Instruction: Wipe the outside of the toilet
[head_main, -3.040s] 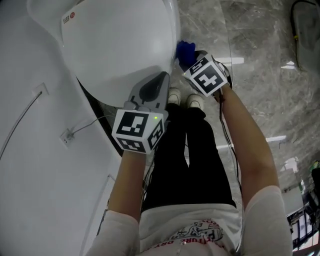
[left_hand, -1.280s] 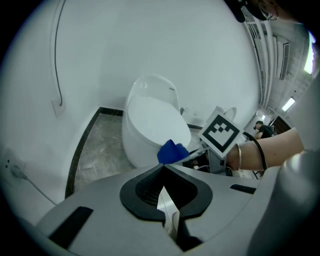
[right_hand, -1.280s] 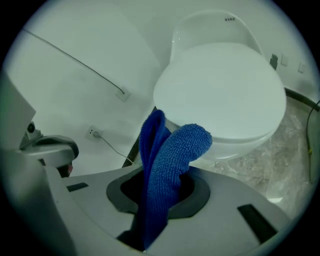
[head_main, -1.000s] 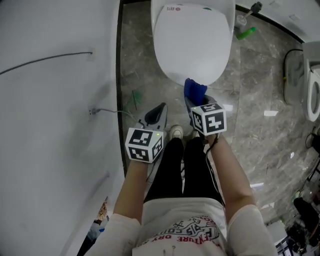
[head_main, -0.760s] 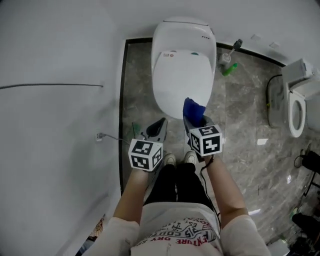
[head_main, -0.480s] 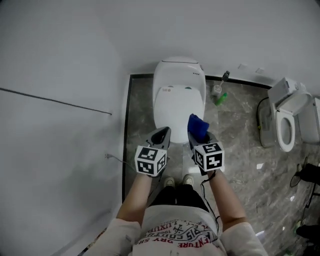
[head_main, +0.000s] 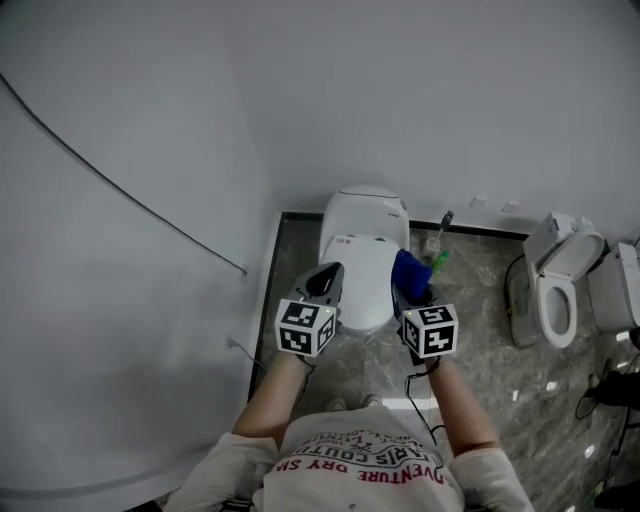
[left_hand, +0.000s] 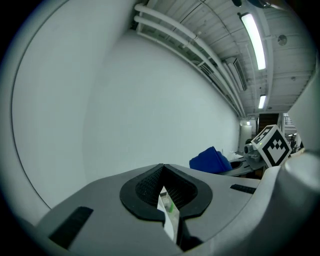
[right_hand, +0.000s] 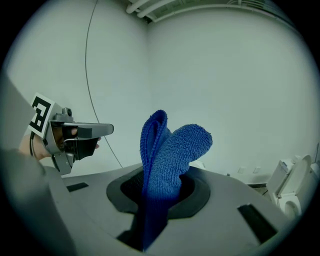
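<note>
Clamped tight in the right tongs (right_hand: 159, 197): a folded blue terry cloth (right_hand: 170, 150), long axis upright out of the jaws, looped top leaning a little to the right. Left tongs (left_hand: 163, 189) pressed together with only a thin slit between the pads, holding nothing. Both held out side by side above the floor, pointing toward the far white wall (head_main: 420, 110).

Below and ahead of them, a white oval toilet with closed lid (head_main: 362, 262). Long axis running away from the person, back end against the far wall, rounded front end pointing back toward the person. From the head view, left tongs overlapping the toilet's left edge, right tongs and cloth over its right edge.

Just right of the toilet, by the wall, a toilet brush in its holder (head_main: 436, 240) on the grey marbled floor (head_main: 480, 350). Farther right, well apart, a second white toilet with raised lid (head_main: 553, 285). On the left wall, a thin dark cable (head_main: 120, 185) slanting down.
</note>
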